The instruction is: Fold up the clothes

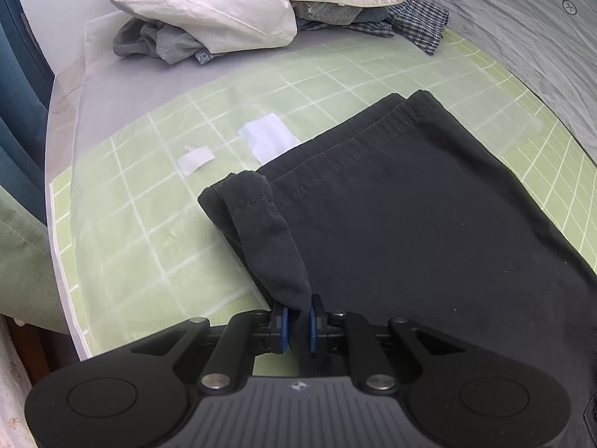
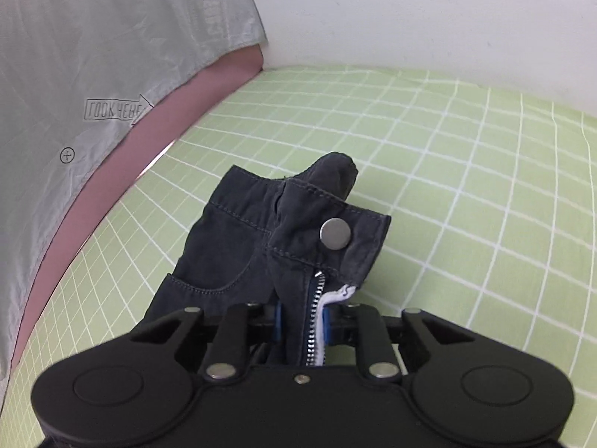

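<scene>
Dark cotton trousers (image 1: pixel 410 224) lie stretched over the green grid-patterned sheet (image 1: pixel 149 186), their hemmed leg ends at the far side of my left view, already doubled leg on leg. My left gripper (image 1: pixel 298 323) is clamped on a lifted strip of hem cloth near the garment's left edge. In the right view, my right gripper (image 2: pixel 302 323) is pinched on the fly, with the metal zip (image 2: pixel 313 317) running between its blue pads (image 2: pixel 277 317) and the waistband with its round silver button (image 2: pixel 335 234) standing up just beyond. So both ends are in hand, and I judge the lengthwise fold done; the crosswise fold, waist toward hems, is not yet made. A heap of unfolded clothes (image 1: pixel 231 11), cream, grey and checked, waits at the far edge, so most of the work is left. Whether the right pads hold both waistband layers is hard to say, since the gripper body hides the lower cloth.
</scene>
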Available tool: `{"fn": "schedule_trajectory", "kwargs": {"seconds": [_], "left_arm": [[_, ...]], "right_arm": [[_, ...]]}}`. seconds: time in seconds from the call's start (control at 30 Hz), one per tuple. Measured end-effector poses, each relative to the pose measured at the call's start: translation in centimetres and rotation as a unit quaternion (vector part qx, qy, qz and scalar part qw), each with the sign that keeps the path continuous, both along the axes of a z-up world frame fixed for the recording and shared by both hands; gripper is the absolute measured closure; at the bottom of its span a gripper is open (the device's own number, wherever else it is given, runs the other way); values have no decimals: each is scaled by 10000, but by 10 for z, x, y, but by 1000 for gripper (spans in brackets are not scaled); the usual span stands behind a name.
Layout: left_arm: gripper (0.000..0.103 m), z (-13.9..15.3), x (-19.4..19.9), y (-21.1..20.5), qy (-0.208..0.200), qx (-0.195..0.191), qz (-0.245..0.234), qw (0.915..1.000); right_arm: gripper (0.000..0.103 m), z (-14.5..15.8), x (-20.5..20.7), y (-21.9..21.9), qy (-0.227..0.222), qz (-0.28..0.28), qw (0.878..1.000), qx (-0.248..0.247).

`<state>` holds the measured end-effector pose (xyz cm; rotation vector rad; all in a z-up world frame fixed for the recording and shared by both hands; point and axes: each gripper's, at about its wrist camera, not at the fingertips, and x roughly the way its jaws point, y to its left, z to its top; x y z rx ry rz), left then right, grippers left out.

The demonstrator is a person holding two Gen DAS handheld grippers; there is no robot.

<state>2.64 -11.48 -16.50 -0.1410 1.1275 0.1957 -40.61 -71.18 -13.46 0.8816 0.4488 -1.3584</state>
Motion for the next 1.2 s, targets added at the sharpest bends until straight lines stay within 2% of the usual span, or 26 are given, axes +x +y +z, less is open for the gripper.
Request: {"fn": "schedule_trajectory", "kwargs": {"seconds": [0.07, 0.17, 0.23, 0.3, 0.33, 0.4, 0.53, 0.73, 0.83, 1.07, 1.13, 1.2], "left_arm": [[90, 0, 0, 0, -20, -12, -19, 10000], [87, 0, -1, 4, -58, -130, 19, 9999], [86, -1, -2, 12, -112, -356, 123, 9992], [78, -1, -4, 20, -170, -519, 230, 9982], [77, -1, -5, 25, -202, -605, 301, 9975], [77, -1, -8, 34, -283, -837, 436, 9951], [76, -3, -7, 43, -408, -1024, 560, 9923], [73, -4, -1, 61, -569, -1216, 825, 9875], [70, -3, 2, 69, -483, -1301, 903, 9862], [70, 27, 8, 68, 114, -869, 798, 9929], [72, 36, 8, 64, 139, -762, 698, 9945], [82, 43, 7, 60, 140, -643, 536, 9964]], "right_arm": [[79, -7, 5, 0, 271, -25, 9996, 58], [66, -12, 13, 2, 728, -53, 9972, 153], [42, -5, 20, 8, 1145, 6, 9933, 138], [33, 1, 27, 17, 1495, 165, 9886, 5], [27, 6, 30, 23, 1586, 260, 9869, -98], [23, 14, 37, 37, 1705, 465, 9838, -313], [20, 24, 64, 64, 1899, 884, 9758, -632], [19, 20, 91, 86, 1741, 1125, 9769, -517], [19, 17, 97, 94, 1723, 1216, 9765, -452], [19, 15, 101, 107, 1758, 1277, 9753, -403], [19, 15, 101, 109, 1753, 1275, 9754, -395], [19, 15, 100, 111, 1749, 1278, 9755, -392]]}}
